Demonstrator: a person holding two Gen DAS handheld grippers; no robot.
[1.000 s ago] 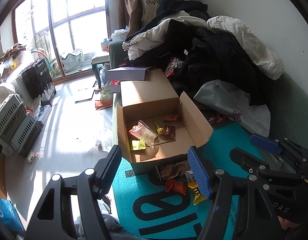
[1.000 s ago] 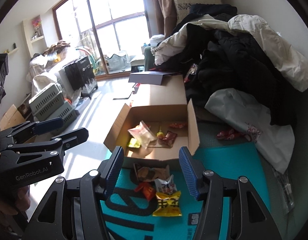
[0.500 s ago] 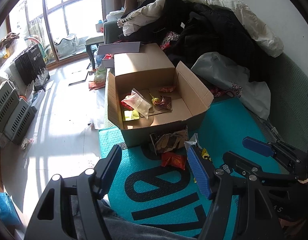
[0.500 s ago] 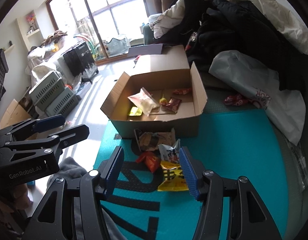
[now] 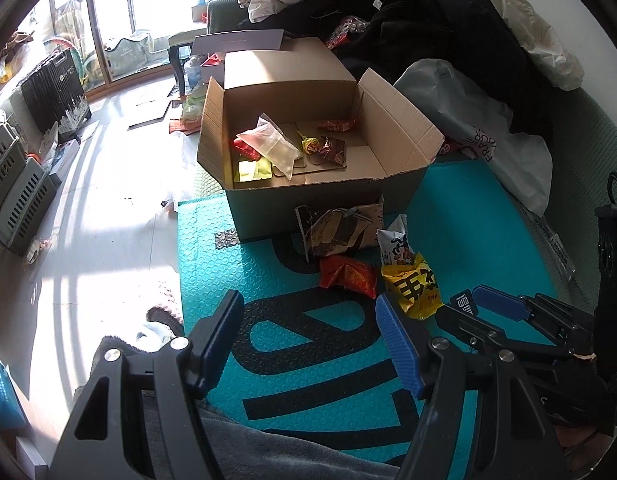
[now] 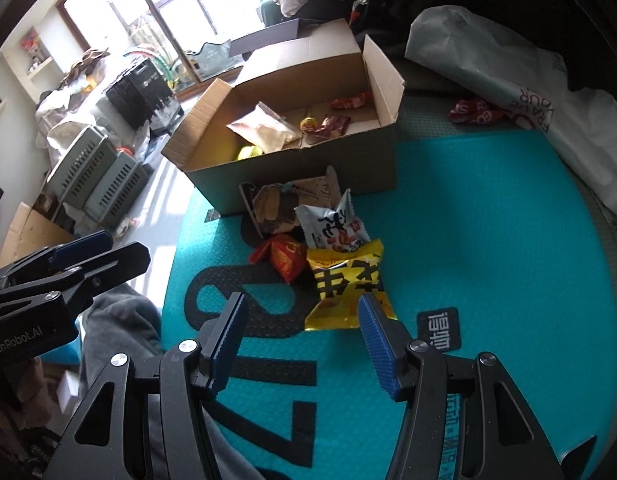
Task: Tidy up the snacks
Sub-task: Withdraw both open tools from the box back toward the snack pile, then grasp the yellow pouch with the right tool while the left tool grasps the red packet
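1. Snacks lie in a small heap on the teal mat (image 6: 488, 220), just in front of the cardboard box (image 6: 308, 168), with more already inside the box.
2. Left gripper (image 5: 308, 320) has its jaws spread with nothing between the pads; it hangs over the mat's black lettering, short of the heap.
3. Right gripper (image 6: 300, 320) is likewise spread and empty, its blue pads framing the near edge of the yellow packet (image 6: 344, 280) in the right wrist view, apart from it.
4. Each tool shows in the other's camera: the right one at the lower right of the left wrist view, the left one at the left edge of the right wrist view.
5. Just beyond the yellow packet sit a white packet (image 6: 334, 228) overlapping its far end and a red packet (image 6: 284, 256) touching its left side.
6. A brown patterned packet (image 5: 340, 230) leans against the front wall of the box, behind the other three.
7. Inside the box lie a pale clear bag (image 5: 272, 146), a yellow-green packet (image 5: 250, 170), a dark brown wrapper (image 5: 332, 150) and a small red wrapper (image 5: 336, 124) near the back wall.
8. All four box flaps stand open.
9. To the right of the box a white plastic bag (image 5: 488, 136) rests against a pile of dark and light clothes (image 5: 428, 12).
10. To the left, sunlit floor (image 5: 100, 200) leads to grey crates (image 5: 16, 192) and a window.
11. Grey fabric (image 6: 120, 320) of the person's clothing fills the near foreground.
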